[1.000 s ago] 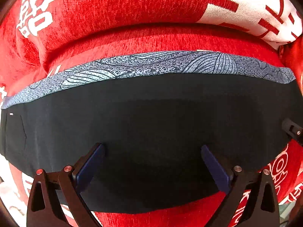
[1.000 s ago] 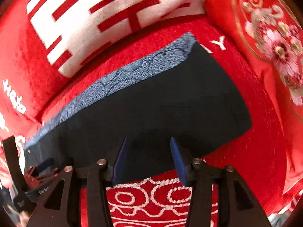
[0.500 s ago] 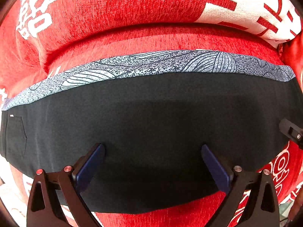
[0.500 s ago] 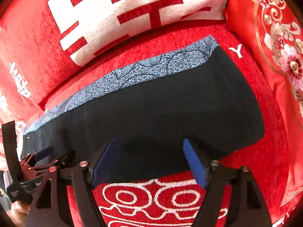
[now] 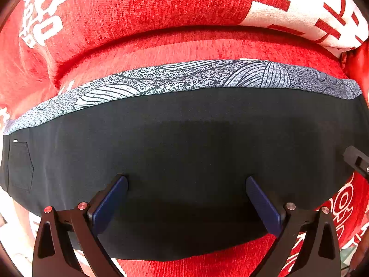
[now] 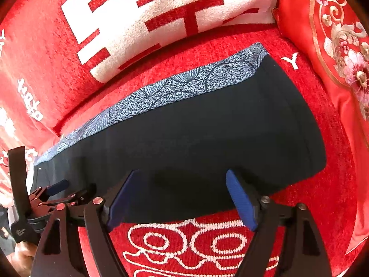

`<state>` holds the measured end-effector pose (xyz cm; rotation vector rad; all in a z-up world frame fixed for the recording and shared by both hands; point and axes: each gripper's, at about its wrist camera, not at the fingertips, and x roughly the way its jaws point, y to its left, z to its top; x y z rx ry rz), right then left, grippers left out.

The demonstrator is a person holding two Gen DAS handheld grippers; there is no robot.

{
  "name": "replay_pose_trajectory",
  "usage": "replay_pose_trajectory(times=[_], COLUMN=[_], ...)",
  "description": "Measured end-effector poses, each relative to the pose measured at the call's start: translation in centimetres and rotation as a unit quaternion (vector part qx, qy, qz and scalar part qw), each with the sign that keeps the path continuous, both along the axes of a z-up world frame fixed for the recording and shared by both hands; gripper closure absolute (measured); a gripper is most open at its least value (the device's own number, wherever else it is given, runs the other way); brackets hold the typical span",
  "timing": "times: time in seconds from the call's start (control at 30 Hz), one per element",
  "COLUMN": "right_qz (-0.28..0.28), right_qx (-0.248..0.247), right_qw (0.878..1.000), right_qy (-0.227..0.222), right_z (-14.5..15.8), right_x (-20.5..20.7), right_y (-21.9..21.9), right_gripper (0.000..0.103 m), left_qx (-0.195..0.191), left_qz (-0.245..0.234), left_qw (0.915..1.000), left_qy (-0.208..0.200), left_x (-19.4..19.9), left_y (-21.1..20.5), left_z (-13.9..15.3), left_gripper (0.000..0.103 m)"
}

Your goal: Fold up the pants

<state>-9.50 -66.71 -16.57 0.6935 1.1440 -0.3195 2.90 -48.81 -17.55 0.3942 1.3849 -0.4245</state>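
Note:
Black pants [image 5: 184, 143] with a blue-grey patterned strip [image 5: 184, 78] along the far edge lie flat and folded lengthwise on a red sofa seat [image 5: 184, 46]. They also show in the right wrist view [image 6: 207, 124]. My left gripper [image 5: 185, 184] is open and empty, hovering over the near half of the pants. My right gripper [image 6: 184, 180] is open and empty over the pants' near edge, toward their right end. The left gripper [image 6: 60, 191] shows at the left edge of the right wrist view, over the pants' left end.
A red sofa back with white characters [image 6: 150, 18] rises behind the pants. An embroidered red cushion [image 6: 341, 46] stands at the right end. White looped patterns [image 6: 189, 247] mark the seat's near edge.
My right gripper has opened wide and pulled back and up, so more of the pants shows. The left gripper has barely moved.

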Motion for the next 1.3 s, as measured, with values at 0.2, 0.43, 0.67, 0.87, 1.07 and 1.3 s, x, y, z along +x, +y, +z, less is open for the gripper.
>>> replay_pose_trajectory(times=[0.2, 0.43, 0.67, 0.87, 1.07, 1.3], right_qz=[-0.008, 0.003, -0.098, -0.168, -0.197, -0.219], right_qx=[0.038, 0.037, 0.162, 0.243, 0.257, 0.244], right_qw=[0.999, 0.999, 0.978, 0.949, 0.932, 0.922], right_qy=[-0.018, -0.017, -0.083, -0.108, -0.164, -0.204], right_z=[-0.4, 0.3, -0.1, -3.6, -4.6, -4.7], right_x=[0.0, 0.1, -6.1, -10.2, -10.2, -8.4], right_y=[-1.0, -0.7, -1.9, -2.6, -3.5, -4.8], right_gripper=[0.010, 0.005, 0.010, 0.041, 0.040, 0.040], left_qx=[0.002, 0.002, 0.000, 0.000, -0.003, -0.004], left_qz=[0.003, 0.005, 0.005, 0.013, 0.009, 0.008], left_qw=[1.0000, 1.0000, 1.0000, 0.9999, 0.9999, 0.9998], left_qy=[-0.002, 0.003, -0.002, -0.010, -0.014, -0.017], left_x=[0.3, 0.7, 0.7, 0.5, 0.2, 0.1], left_y=[-0.2, 0.0, 0.3, 0.6, 1.0, 1.2], left_z=[-0.5, -0.7, -0.8, -0.8, -0.9, -0.9], left_gripper=[0.000, 0.000, 0.000, 0.000, 0.000, 0.000])
